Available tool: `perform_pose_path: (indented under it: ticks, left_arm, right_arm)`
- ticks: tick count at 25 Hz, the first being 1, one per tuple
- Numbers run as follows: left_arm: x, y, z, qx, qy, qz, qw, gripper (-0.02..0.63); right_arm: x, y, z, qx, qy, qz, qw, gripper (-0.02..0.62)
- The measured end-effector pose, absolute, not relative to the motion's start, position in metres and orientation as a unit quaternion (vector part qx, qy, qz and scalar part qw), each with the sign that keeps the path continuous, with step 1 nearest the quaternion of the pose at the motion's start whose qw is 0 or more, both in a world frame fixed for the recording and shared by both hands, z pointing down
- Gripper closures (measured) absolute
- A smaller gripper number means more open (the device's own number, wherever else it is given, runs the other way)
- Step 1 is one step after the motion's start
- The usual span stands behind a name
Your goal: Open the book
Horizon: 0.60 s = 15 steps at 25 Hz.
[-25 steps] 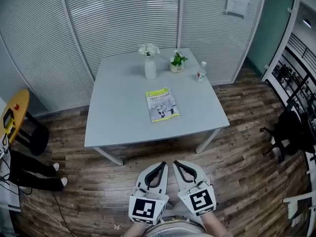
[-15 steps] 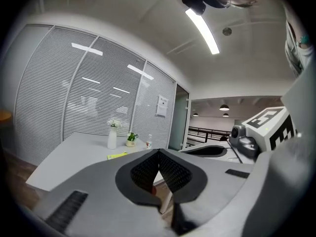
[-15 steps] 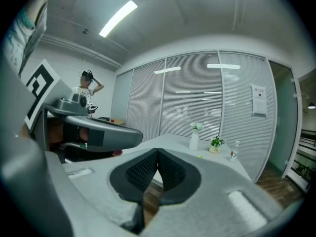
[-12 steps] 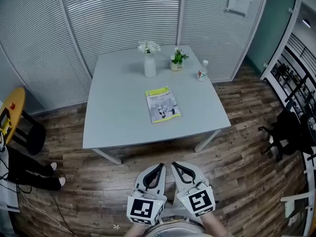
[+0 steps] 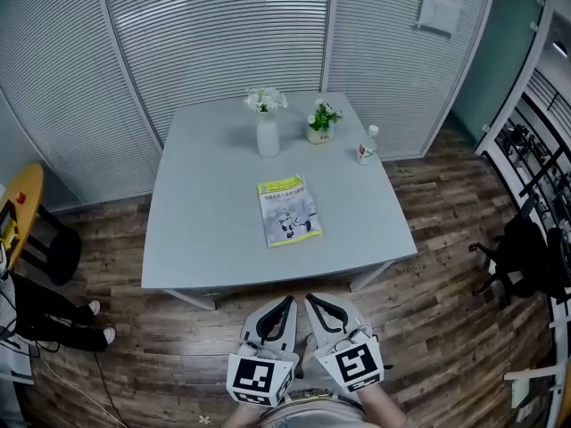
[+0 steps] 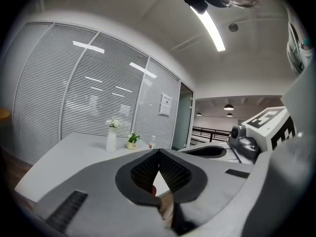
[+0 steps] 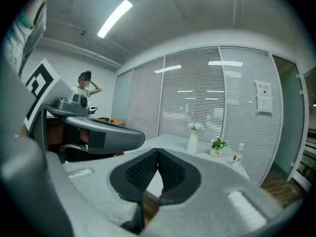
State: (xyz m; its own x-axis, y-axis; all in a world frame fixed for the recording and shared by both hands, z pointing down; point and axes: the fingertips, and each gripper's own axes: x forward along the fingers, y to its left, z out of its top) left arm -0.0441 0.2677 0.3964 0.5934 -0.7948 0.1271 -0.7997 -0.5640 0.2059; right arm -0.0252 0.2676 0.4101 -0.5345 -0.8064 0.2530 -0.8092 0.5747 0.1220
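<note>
A closed book [image 5: 287, 210] with a yellow-green and white cover lies flat near the middle of the grey table [image 5: 196, 230]. Both grippers are held side by side over the wooden floor, just short of the table's near edge and well away from the book. The left gripper [image 5: 287, 300] is shut with nothing between its jaws, and its own view shows the jaws [image 6: 158, 152] meeting. The right gripper [image 5: 310, 299] is likewise shut and empty, with its tips together [image 7: 157, 151]. From the gripper views the book is hidden behind the jaws.
At the table's far side stand a white vase of flowers [image 5: 267, 132], a small potted plant [image 5: 319, 123] and a bottle [image 5: 367, 145]. A yellow round stand [image 5: 18, 212] and a person's legs [image 5: 53, 315] are at the left. A black chair [image 5: 522, 257] is at the right.
Both grippers and the head camera have moved toward the table, so the table and book sit lower and nearer in the head view. Both grippers stayed shut.
</note>
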Motion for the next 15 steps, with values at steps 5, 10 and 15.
perform_pose_path:
  ticks: [5,10,15]
  left_arm:
    - [-0.02,0.222,0.388,0.887,-0.447,0.017,0.116,0.607]
    - [-0.001,0.185,0.388,0.884,-0.451,0.024,0.119,0.607]
    - [0.012,0.153,0.387,0.876,-0.467,0.018,0.124,0.607]
  right_arm:
    - [-0.004,0.223,0.402,0.466,-0.875,0.016,0.132,0.594]
    - [0.013,0.183,0.4,0.458,-0.879,0.017,0.131,0.594]
    - [0.026,0.151,0.4,0.438,-0.889,0.008,0.131,0.594]
